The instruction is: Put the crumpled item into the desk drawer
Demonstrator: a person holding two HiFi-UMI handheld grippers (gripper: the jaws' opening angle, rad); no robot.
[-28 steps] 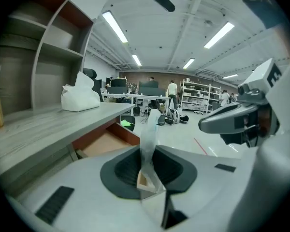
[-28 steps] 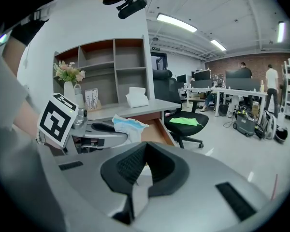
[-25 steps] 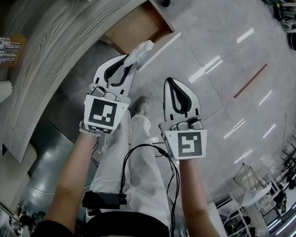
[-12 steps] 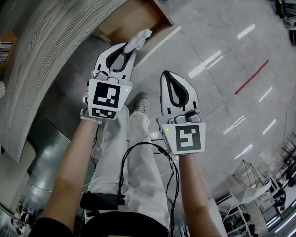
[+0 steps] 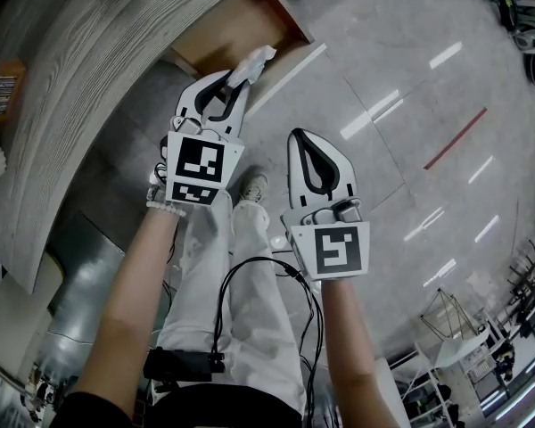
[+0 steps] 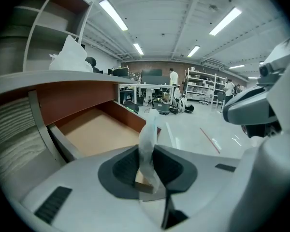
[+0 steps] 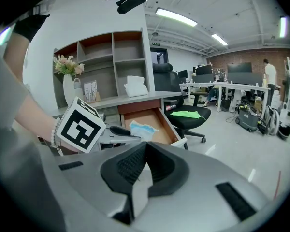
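Observation:
The crumpled item (image 5: 252, 63), a whitish wad with a blue edge, sticks out of my left gripper (image 5: 233, 84), whose jaws press on it while they are opening. It hangs at the front rim of the pulled-out wooden drawer (image 5: 223, 32). From the left gripper view the crumpled item (image 6: 147, 146) stands upright between the jaws of the left gripper (image 6: 150, 175), with the drawer (image 6: 96, 132) bare just beyond. My right gripper (image 5: 306, 143) is shut and holds nothing, lower and to the right over the floor. The right gripper view shows the crumpled item (image 7: 144, 128) before the drawer (image 7: 157, 117).
The curved grey wood-grain desk (image 5: 89, 69) runs along the left. The person's legs and a shoe (image 5: 254, 188) are below the grippers, with a black cable (image 5: 250, 275). An office chair (image 7: 186, 112) stands right of the drawer. Shelves (image 7: 111, 62) sit on the desk.
My left gripper has carried the crumpled item up and closer to the open drawer's front rim. The right gripper has drifted slightly up and left, still shut.

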